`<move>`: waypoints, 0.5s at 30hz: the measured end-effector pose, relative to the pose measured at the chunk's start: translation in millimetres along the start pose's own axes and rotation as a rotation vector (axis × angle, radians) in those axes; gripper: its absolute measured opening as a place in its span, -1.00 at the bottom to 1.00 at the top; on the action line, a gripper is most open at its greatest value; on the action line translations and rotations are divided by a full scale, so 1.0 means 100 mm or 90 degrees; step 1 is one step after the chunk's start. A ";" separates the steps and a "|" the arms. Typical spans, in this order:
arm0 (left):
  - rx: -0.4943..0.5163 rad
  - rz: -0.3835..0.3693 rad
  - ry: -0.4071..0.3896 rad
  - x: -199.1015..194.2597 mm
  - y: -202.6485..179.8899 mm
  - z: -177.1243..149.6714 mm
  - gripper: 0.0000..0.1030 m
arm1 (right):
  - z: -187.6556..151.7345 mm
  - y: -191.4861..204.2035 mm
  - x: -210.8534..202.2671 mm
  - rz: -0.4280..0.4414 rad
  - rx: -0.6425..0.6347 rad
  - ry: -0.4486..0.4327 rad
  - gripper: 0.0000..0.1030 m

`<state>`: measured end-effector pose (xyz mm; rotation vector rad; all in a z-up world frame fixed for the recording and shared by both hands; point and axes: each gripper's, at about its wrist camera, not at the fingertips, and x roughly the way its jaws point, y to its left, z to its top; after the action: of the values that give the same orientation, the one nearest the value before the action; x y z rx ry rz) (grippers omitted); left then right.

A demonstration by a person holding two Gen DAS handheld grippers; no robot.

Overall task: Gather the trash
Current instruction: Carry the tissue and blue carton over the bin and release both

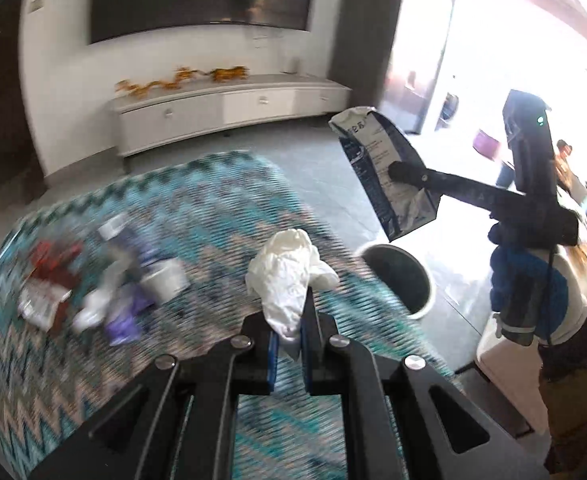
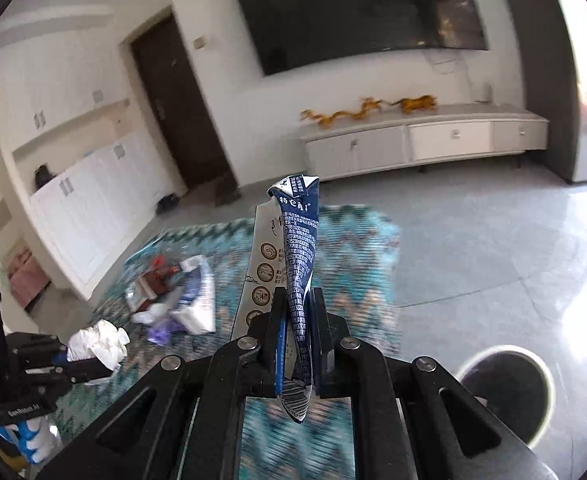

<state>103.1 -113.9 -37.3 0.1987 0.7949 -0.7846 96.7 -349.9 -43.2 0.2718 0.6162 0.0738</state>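
My left gripper (image 1: 290, 330) is shut on a crumpled white tissue (image 1: 287, 272) and holds it above the zigzag rug (image 1: 213, 200). My right gripper (image 2: 298, 308) is shut on a flattened blue and white milk carton (image 2: 297, 240), held upright in the air. In the left wrist view the carton (image 1: 381, 172) hangs above the round white trash bin (image 1: 399, 278), clamped by the right gripper (image 1: 401, 172). The bin also shows at the lower right of the right wrist view (image 2: 509, 394). A pile of trash (image 1: 101, 276) lies on the rug's left side, also seen from the right wrist (image 2: 173, 292).
A white TV cabinet (image 2: 421, 140) with orange dragon figures (image 2: 369, 110) stands against the far wall under a large TV (image 2: 357, 8). Grey tiled floor (image 2: 473, 248) surrounds the rug. A person in blue and white (image 1: 541, 292) is at the right.
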 end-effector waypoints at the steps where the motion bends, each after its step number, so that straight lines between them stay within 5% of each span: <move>1: 0.012 -0.010 0.005 0.06 -0.12 0.05 -0.84 | -0.02 -0.12 -0.06 -0.011 0.007 -0.003 -0.81; 15: 0.121 -0.079 0.118 1.62 -1.52 0.69 -0.83 | -0.69 -1.96 -0.23 -0.182 0.166 0.048 -0.81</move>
<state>107.1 -341.5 -84.9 0.3998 0.9129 -0.9699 35.4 -526.3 -137.8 0.4318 0.7346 -0.2741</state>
